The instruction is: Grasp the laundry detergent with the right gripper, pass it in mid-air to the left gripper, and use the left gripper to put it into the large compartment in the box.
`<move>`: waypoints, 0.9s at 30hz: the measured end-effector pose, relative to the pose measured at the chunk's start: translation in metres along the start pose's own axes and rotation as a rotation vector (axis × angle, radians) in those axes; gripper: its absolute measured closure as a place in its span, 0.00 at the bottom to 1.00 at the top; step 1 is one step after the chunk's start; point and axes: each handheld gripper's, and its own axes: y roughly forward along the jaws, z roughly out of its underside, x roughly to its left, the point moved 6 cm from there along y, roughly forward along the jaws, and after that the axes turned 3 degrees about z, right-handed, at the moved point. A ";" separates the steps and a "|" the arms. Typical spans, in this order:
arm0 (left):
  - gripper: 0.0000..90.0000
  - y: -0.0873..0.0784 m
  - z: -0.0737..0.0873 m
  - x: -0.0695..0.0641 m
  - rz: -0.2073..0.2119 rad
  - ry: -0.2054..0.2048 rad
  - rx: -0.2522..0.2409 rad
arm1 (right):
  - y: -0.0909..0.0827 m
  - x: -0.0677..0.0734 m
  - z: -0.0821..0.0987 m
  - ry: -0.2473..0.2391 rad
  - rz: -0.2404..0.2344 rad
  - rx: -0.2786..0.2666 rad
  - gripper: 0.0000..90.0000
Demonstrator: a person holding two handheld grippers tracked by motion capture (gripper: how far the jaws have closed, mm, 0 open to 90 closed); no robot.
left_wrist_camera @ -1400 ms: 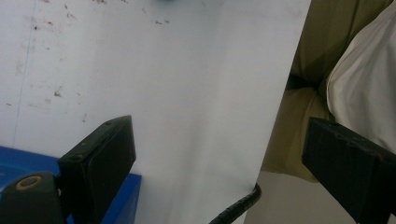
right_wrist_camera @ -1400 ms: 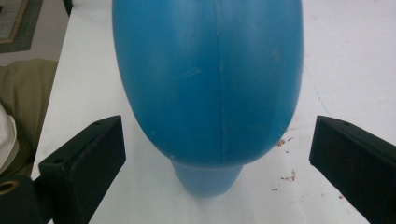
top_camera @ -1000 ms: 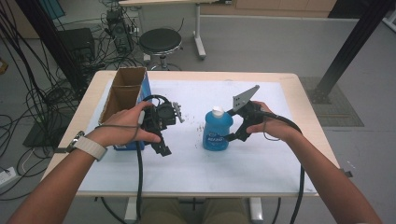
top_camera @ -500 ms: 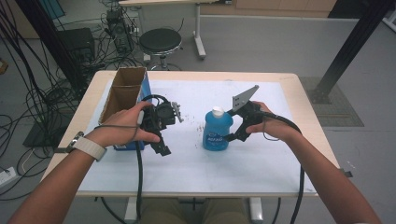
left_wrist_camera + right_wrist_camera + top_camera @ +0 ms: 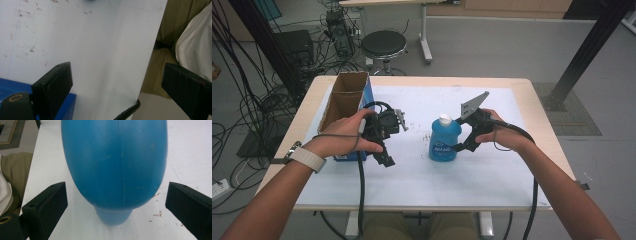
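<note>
A blue bottle (image 5: 444,141) with a white cap stands upright on the white table mat (image 5: 492,175), near its middle. My right gripper (image 5: 461,135) is at the bottle's right side. In the right gripper view the blue bottle (image 5: 113,162) sits between the wide-apart jaws of that gripper (image 5: 116,186), and neither jaw touches it. My left gripper (image 5: 383,156) is held just right of a cardboard box (image 5: 343,102), jaws pointing toward the table's near edge. In its own view the left gripper (image 5: 116,68) is open over bare mat.
The tall open cardboard box has a blue side (image 5: 7,86) and stands at the mat's left. Small brown crumbs (image 5: 419,131) lie between box and bottle. A stool (image 5: 383,45) and cables are on the floor behind the table. The person's lap (image 5: 172,30) lies past the near edge.
</note>
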 end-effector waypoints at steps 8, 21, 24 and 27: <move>0.12 0.000 0.000 0.001 -0.001 0.001 -0.002 | 0.000 -0.001 0.000 -0.001 0.004 0.000 0.04; 0.12 0.002 0.001 0.001 0.000 -0.002 -0.003 | 0.000 -0.001 -0.001 -0.006 0.012 -0.002 0.04; 0.12 0.001 0.001 0.002 -0.001 0.003 0.001 | 0.000 -0.002 -0.001 -0.011 0.017 -0.003 0.04; 0.12 0.002 0.001 0.001 -0.001 -0.002 -0.004 | 0.001 -0.001 -0.001 -0.009 0.015 -0.002 0.04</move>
